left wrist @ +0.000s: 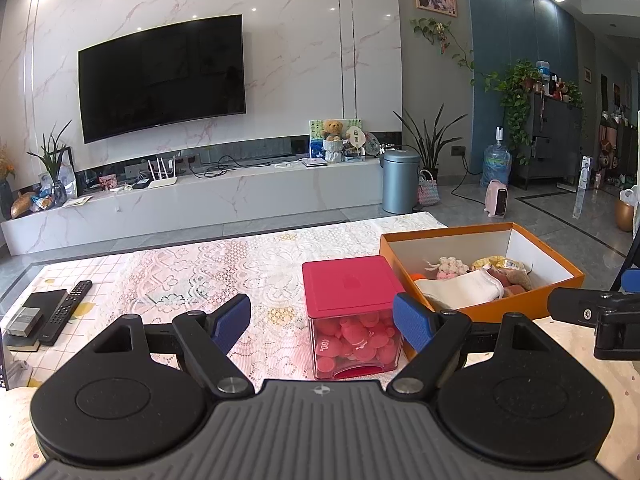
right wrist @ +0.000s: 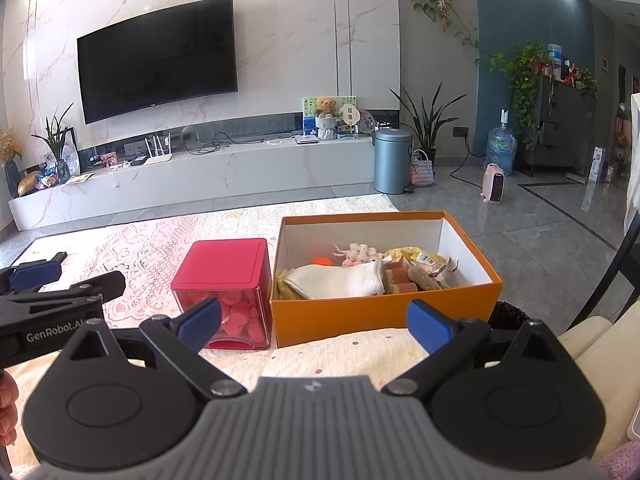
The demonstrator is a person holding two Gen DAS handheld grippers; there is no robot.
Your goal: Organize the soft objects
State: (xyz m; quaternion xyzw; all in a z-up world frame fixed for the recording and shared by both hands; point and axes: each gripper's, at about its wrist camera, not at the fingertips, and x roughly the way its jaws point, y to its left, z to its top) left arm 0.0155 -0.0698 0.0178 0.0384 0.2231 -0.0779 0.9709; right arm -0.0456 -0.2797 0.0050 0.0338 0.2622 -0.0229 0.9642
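In the left wrist view the left gripper (left wrist: 322, 322) hangs over the table (left wrist: 192, 276) with its jaws wide apart and empty; dead ahead stands the red tub (left wrist: 350, 312), and just right of it the orange box (left wrist: 516, 304) holds the soft things, a white cloth (left wrist: 460, 288) uppermost. A remote (left wrist: 66, 312) and a book (left wrist: 36, 312) lie at the table's left edge. In the right wrist view the right gripper (right wrist: 314, 328) is likewise spread and empty, facing the box near the table's right edge. The sorting looks barely begun or paused between picks. The next move likely calls for reaching over the box's near wall, which stands in the way, and closing on the cloth.
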